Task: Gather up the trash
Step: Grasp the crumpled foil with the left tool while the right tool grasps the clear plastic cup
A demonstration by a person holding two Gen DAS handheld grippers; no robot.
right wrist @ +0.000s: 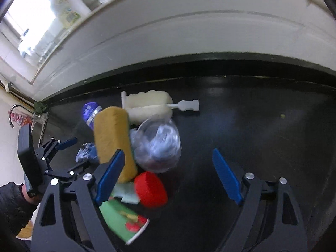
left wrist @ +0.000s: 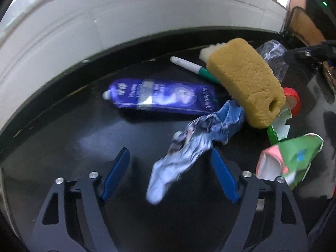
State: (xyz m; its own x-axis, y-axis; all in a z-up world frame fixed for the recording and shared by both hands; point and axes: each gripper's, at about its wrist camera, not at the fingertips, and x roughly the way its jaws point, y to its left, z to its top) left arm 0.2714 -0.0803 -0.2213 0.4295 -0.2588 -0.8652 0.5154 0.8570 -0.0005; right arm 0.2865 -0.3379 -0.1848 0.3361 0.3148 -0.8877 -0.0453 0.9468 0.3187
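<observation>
1. The left gripper (left wrist: 169, 159) hangs over a glossy black countertop (left wrist: 73, 147) with its blue-padded jaws spread wide; a crumpled blue-grey wrapper (left wrist: 189, 145) lies between them, its lower end reaching in towards the gripper's body. Whether either pad touches it cannot be told

2. Just past the wrapper lies a purple toothpaste tube (left wrist: 161, 98), flat on its side with its cap pointing left. A white and green pen (left wrist: 193, 67) lies behind it, one end hidden under a yellow sponge (left wrist: 245, 82)

3. The yellow sponge leans across the heap, its lower end meeting the wrapper. A crumpled clear plastic cup (left wrist: 273, 56) sits behind it, a red cap (left wrist: 292, 96) beside it on the right, and torn green cartons (left wrist: 292, 159) nearest the camera on that side

4. The right gripper (right wrist: 168, 161) also stands wide apart with nothing between its pads. Its left finger (right wrist: 111, 174) overlaps the yellow sponge (right wrist: 113, 140) in this view; contact is unclear

5. From the right wrist, the clear plastic cup (right wrist: 157, 145) lies on its side against the sponge, the red cap (right wrist: 150, 190) in front of it, a green carton (right wrist: 124, 220) nearest, and a white sponge brush (right wrist: 151, 105) at the back near the white wall (right wrist: 189, 31)

6. All the trash lies in one loose heap on the countertop, close to its back edge; a white bottle (right wrist: 67, 4) stands on the sill above
</observation>
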